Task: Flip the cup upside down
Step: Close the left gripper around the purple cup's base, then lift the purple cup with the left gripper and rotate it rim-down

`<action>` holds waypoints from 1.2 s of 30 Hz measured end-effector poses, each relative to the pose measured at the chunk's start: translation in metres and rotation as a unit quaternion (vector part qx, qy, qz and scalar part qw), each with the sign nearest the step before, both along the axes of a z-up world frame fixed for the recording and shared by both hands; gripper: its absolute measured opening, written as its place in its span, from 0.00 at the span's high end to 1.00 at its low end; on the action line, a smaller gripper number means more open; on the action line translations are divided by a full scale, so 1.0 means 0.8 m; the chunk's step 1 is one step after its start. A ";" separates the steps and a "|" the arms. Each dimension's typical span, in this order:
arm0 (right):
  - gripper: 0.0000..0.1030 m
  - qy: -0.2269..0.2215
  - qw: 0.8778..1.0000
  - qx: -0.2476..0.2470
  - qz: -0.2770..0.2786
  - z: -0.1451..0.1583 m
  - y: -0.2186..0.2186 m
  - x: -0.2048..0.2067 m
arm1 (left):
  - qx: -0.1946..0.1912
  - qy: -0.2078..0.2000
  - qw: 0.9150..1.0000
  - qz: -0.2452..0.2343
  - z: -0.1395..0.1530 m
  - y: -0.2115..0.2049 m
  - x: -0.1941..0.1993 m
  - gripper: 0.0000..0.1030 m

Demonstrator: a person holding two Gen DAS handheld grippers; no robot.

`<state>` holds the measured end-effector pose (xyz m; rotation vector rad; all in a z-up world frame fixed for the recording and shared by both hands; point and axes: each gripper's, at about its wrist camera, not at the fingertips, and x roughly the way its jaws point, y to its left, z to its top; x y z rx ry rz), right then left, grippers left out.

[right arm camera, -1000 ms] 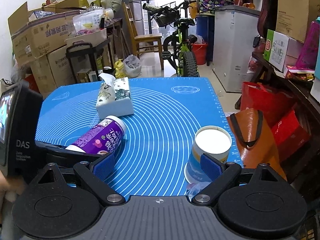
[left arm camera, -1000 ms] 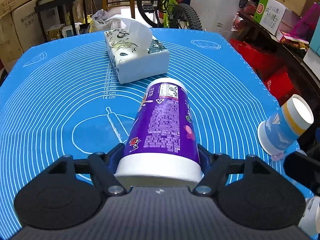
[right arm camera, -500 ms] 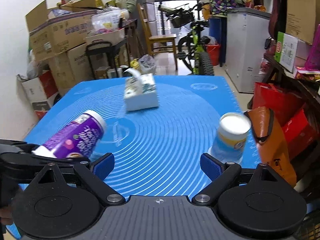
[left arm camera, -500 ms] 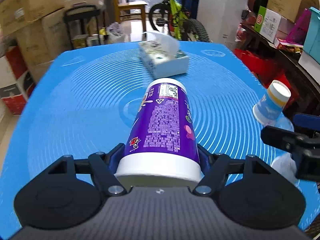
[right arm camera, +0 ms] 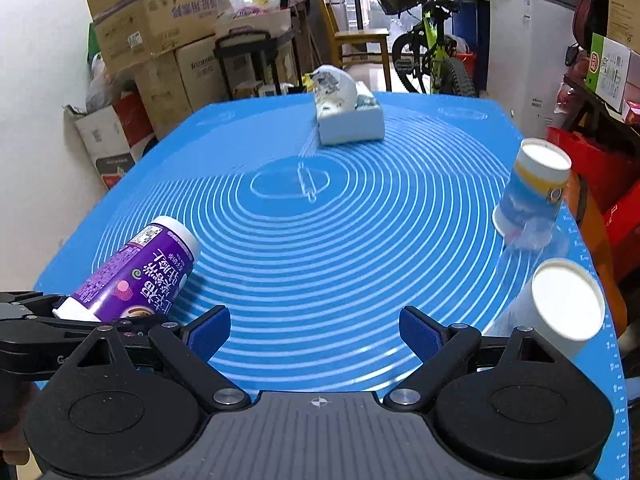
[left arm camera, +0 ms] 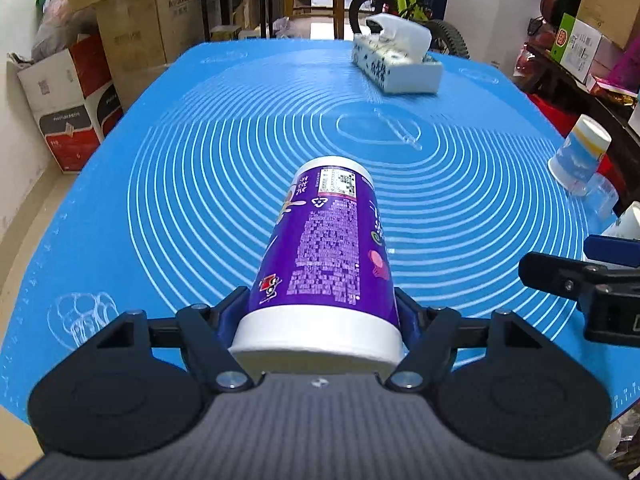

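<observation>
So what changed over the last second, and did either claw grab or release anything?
No grab or release. Both claws drew back and swung left: the tissue box and blue-and-yellow cup slid rightward and farther off. The left claw still clamps the purple cup; the right claw stays open and empty.

- Purple cup (left arm camera: pixel 326 248): purple wrap with pale small print, a black-and-white code patch, white band at each end.
- Mat (left arm camera: pixel 200 168) on the worktop: bright blue, thin white concentric rings, white rolling-pin outline at centre.
- Tissue box (left arm camera: pixel 396 70): white with dark mottled print.
- Second cup (right arm camera: pixel 532 196): pale blue and white, yellow band near its white end.
- Right gripper (right arm camera: pixel 314 330): black, with blue pads (right arm camera: pixel 210 330).
</observation>
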<state>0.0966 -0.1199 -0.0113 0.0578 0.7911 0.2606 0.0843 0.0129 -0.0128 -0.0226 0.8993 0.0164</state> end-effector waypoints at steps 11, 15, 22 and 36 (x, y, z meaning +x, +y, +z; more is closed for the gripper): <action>0.11 0.009 1.000 -0.011 -0.005 -0.002 -0.001 -0.007 | -0.005 -0.003 1.000 0.007 -0.005 0.008 -0.007 0.20; 0.11 0.008 1.000 -0.010 -0.004 -0.001 0.000 -0.007 | 0.009 -0.015 1.000 0.007 -0.002 0.008 -0.010 0.14; 0.11 0.008 1.000 -0.010 -0.003 -0.002 0.001 -0.006 | 0.006 -0.013 1.000 0.005 0.000 0.008 -0.009 0.14; 0.10 -0.001 0.999 0.021 0.032 0.032 0.021 0.006 | -0.005 -0.080 0.997 0.024 0.064 0.037 -0.032 0.09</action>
